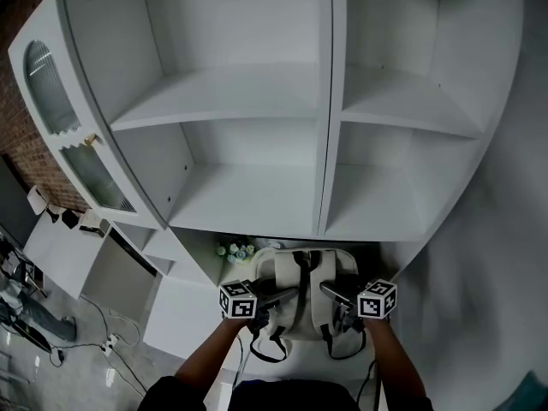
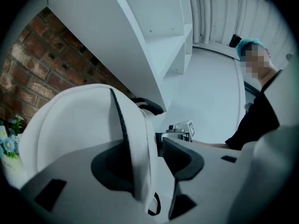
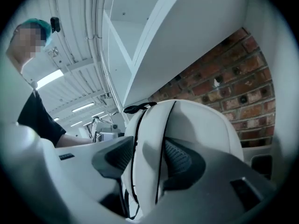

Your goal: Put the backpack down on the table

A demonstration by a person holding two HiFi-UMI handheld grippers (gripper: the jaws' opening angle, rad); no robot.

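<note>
Nearest the person, the left gripper (image 1: 287,296) and the right gripper (image 1: 330,293) both have their jaws apart, each with a shoulder strap of the white backpack (image 1: 291,317) loose between its pads. The backpack stands at the table's (image 1: 193,315) near edge with its long axis upright, strap side toward the person and handle (image 3: 139,108) on top; its contents are hidden. Beyond it, flowers (image 1: 235,250) sit under the white shelf unit (image 1: 248,92).

No word, brand or number can be read. The only signs are black-and-white square markers: on the left cube (image 1: 238,299) of the left gripper (image 1: 289,294), near seven o'clock in the head view, and on the right cube (image 1: 378,299) of the right gripper (image 1: 329,290), near five o'clock.
</note>
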